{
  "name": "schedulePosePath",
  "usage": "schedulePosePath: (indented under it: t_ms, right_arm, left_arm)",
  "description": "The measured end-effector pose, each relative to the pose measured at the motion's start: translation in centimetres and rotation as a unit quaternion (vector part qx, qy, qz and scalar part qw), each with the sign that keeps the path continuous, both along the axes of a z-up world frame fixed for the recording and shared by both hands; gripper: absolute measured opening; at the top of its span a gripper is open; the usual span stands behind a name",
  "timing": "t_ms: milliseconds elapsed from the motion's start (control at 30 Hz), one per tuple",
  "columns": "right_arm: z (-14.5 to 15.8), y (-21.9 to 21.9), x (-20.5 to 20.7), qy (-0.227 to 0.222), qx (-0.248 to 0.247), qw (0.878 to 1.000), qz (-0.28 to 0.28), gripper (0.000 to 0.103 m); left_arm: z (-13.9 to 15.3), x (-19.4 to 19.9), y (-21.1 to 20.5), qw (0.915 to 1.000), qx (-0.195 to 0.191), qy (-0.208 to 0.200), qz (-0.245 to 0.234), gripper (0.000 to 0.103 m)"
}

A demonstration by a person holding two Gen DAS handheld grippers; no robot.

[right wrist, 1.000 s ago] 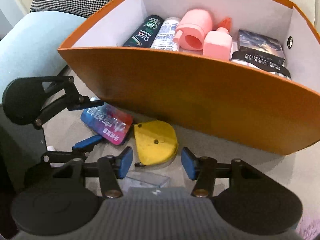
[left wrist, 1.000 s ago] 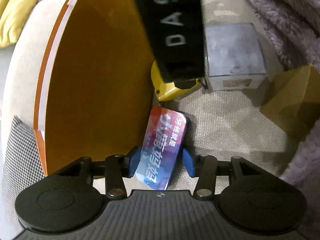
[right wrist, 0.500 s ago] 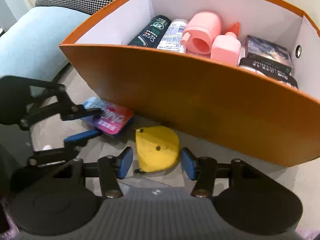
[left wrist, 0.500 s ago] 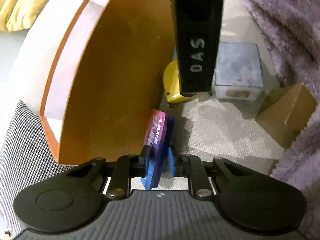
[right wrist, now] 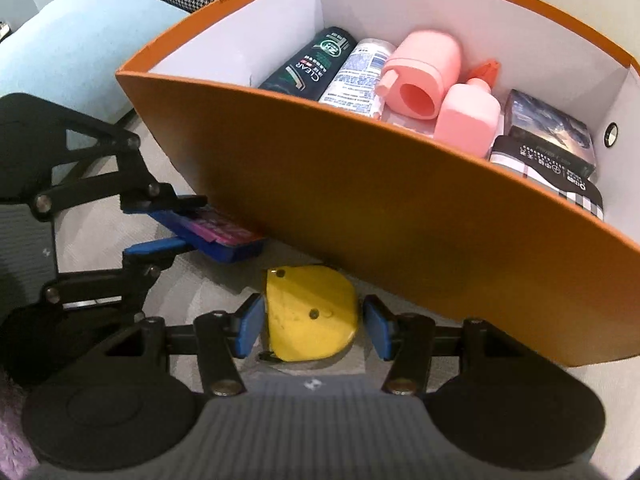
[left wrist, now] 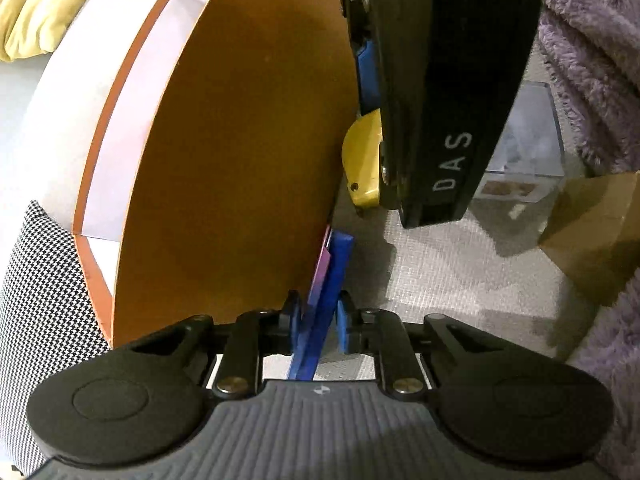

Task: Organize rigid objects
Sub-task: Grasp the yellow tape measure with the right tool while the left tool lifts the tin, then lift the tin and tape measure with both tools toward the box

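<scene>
1. The left gripper [left wrist: 318, 326] has just clamped down on the flat blue-and-pink case [left wrist: 320, 300], which a second ago lay face-up between open pads; it is now gripped edge-on and tilted up off the grey surface, right beside the front wall of the orange box [right wrist: 360, 184].
2. That likely means the case is on its way up and over the wall into the box.
3. The right gripper [right wrist: 314, 328] sits half open around the yellow tape measure [right wrist: 310, 318], pads just beside it on either side and not pressing. The tape measure rests on the surface just in front of the same wall.
4. Inside the box already lie a dark shampoo bottle [right wrist: 310, 62], a white tube [right wrist: 358, 76], pink containers [right wrist: 424, 70] and small cartons [right wrist: 548, 136].
</scene>
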State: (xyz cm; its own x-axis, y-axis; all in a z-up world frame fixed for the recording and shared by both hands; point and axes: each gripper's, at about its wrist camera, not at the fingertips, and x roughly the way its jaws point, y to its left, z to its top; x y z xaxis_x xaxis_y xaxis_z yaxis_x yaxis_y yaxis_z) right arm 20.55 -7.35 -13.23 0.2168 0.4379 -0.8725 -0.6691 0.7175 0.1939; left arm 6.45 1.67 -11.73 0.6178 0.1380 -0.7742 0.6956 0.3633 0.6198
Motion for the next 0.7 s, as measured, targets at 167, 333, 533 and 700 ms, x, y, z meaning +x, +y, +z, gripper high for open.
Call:
schedulePosePath:
  t_ms: [167,333,533,700]
  right_arm:
    - [-0.2,0.2,-0.3,-0.012,-0.002,1.000,0.010,0.053]
    - [0.3,0.2,-0.4,-0.010,-0.004,1.000,0.012,0.052]
    - [2.6,-1.5,-0.8,-0.020,0.006,1.000,0.013,0.052]
    - [5.5,-3.4,-1.6,-0.033,0.019,0.999,0.030,0.052]
  left_arm:
    - [1.0,0.4,1.1,0.9998,-0.011,-0.006,0.014,0.017]
    - [3.2,-0.4,0.7,0.9982,-0.037,-0.025,0.039,0.015]
    - [7.1,-1.7,0.0,0.9939,-0.078,-0.041,0.066,0.015]
    - [11.6,-2.9,-0.9,0.9893,-0.120,-0.040,0.072,0.015]
